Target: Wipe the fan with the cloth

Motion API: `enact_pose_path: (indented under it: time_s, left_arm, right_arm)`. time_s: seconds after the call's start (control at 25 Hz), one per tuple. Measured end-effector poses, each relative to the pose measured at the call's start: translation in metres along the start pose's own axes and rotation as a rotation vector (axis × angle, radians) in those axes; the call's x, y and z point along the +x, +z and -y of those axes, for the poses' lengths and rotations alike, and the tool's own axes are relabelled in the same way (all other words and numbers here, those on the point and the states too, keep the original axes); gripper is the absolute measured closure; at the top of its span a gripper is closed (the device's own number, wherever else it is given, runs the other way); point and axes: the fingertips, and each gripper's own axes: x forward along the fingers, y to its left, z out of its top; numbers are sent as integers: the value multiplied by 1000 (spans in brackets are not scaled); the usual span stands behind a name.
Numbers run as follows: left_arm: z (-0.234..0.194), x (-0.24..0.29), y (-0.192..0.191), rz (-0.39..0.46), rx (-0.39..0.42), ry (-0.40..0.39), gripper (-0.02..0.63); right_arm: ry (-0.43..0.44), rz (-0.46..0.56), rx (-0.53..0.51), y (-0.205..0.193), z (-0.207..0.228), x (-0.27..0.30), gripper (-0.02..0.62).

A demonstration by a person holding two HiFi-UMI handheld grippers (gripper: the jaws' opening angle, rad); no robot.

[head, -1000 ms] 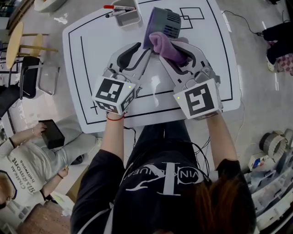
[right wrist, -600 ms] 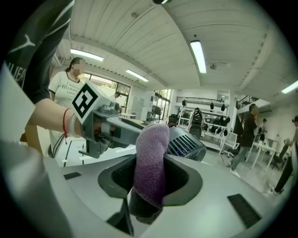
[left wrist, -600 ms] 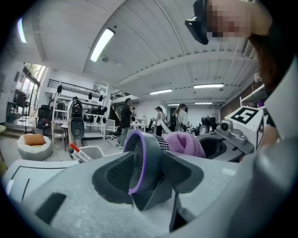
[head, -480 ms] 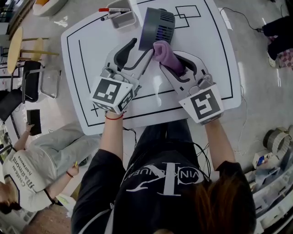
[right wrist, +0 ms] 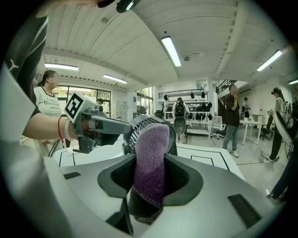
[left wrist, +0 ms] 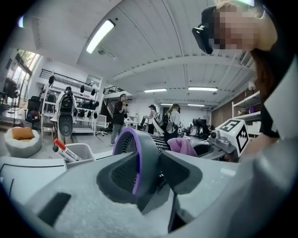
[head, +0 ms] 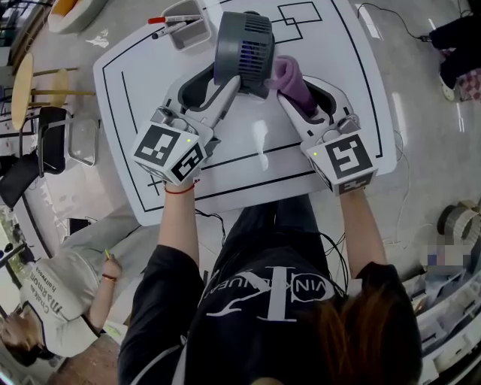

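Above a white table [head: 150, 113] with black lines: a grey fan [head: 242, 45], clamped at its lower edge in the left gripper [head: 227, 81], jaws just closed in a little. Against its right side, seemingly touching, a purple cloth [head: 285, 71] pinched in the right gripper [head: 297, 87]. Beyond, a tray [head: 189, 35] with markers [head: 169, 18].

Grey bin [head: 192, 37] with markers [head: 176, 18] on white table [head: 139, 98]

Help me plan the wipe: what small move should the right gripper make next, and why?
Probably sweep the right gripper, shut on the fuzzy purple cloth, inward so the cloth rubs along the round grey fan. The cloth sits right beside the fan, and the left gripper, whose jaws have just been closing, clamps the fan's purple-edged rim.
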Motion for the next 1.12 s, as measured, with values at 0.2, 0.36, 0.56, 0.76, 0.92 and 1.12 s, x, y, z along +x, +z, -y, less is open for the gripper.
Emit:
enact_pose_path:
  time_s: [0.2,0.36,0.56,0.76,0.92,1.12]
  left_arm:
    - [-20,-15,1,57,-116,59,442]
    - [-32,-26,-1,87,-179,78,443]
    - [-38,-30,-4,105,-201,101,445]
    - [-46,-36,-5,127,-242,76,449]
    - [-56,-38,-7,135,-268,71,449]
    - [-61,-40,-8,142,-290,70,449]
  right_arm:
    - [0,-49,-59,-3,-4,17,442]
    - [5,-54,-201,9,-11,32,442]
    - [-27,-108,-471,21,-7,50,442]
    - [-34,-127,-553,31,7,69,442]
    - [-53,-123,-539,40,21,93,442]
    - [-68,-161,-556,40,42,118,443]
